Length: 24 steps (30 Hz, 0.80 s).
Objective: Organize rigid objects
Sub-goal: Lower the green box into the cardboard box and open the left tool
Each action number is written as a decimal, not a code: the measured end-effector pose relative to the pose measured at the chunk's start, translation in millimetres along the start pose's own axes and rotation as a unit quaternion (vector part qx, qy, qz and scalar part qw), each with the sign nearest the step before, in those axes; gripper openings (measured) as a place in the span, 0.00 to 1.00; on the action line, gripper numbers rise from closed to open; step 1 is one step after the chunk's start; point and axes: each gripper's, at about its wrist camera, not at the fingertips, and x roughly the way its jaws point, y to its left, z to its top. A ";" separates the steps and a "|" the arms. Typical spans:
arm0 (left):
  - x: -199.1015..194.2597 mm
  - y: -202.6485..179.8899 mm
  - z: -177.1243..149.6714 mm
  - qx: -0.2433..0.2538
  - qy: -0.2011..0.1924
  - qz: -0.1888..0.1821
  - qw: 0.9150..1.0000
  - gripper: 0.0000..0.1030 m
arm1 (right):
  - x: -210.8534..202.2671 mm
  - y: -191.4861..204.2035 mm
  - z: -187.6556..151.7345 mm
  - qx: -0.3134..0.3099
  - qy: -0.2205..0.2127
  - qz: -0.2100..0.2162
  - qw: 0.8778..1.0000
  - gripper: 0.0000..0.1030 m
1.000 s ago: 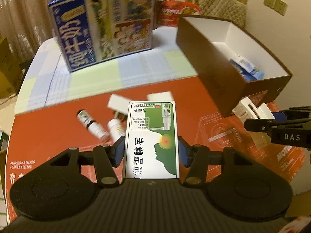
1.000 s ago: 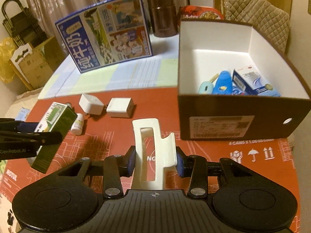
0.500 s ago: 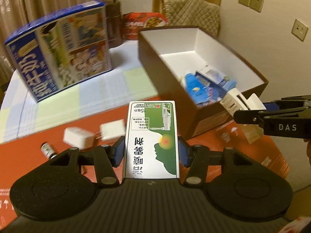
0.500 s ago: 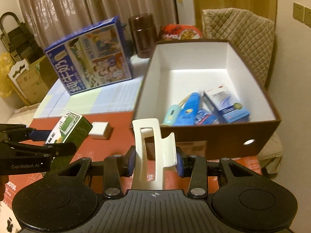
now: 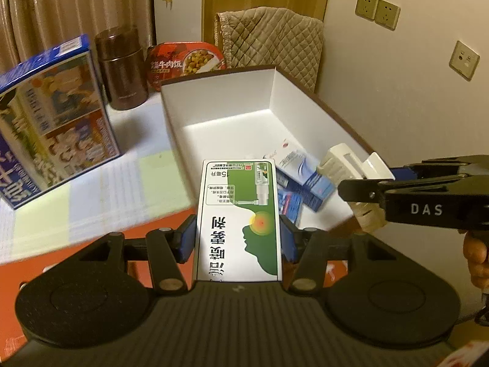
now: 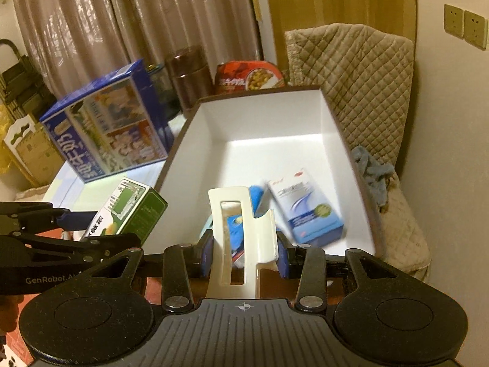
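My left gripper point(image 5: 238, 238) is shut on a green and white medicine box point(image 5: 240, 214), held at the near left corner of the brown storage box point(image 5: 232, 113). From the right wrist view the same medicine box point(image 6: 128, 214) hangs just outside that box's left wall, in the left gripper point(image 6: 101, 229). My right gripper point(image 6: 244, 252) is shut on a white plastic holder point(image 6: 241, 235) above the storage box's point(image 6: 275, 122) near edge. In the left wrist view the holder point(image 5: 345, 165) sticks out of the right gripper point(image 5: 363, 180). A blue and white medicine box point(image 6: 305, 211) and blue items lie inside.
A large blue milk carton point(image 5: 52, 131) stands on the pale tablecloth at the left. A brown flask point(image 5: 122, 70) and a red food bowl point(image 5: 183, 64) sit behind the storage box. A quilted chair point(image 6: 360, 91) stands by the wall at the right. A hand point(image 5: 476, 260) grips the right tool.
Both grippers have travelled from over the red mat to the storage box, each keeping its object. The small items on the mat have dropped out of sight.
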 end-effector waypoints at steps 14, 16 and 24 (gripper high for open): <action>64.2 -6.7 58.7 -0.014 0.011 0.022 1.000 0.49 | 57.1 -43.6 53.2 0.013 0.014 0.011 1.000 0.36; 73.8 -5.2 66.6 -0.015 0.014 0.025 0.999 0.49 | 66.8 -48.9 58.8 0.016 0.018 0.012 1.000 0.36; 117.1 1.6 93.3 -0.015 0.030 0.041 0.999 0.49 | 105.6 -68.0 79.9 0.024 0.034 0.004 0.999 0.36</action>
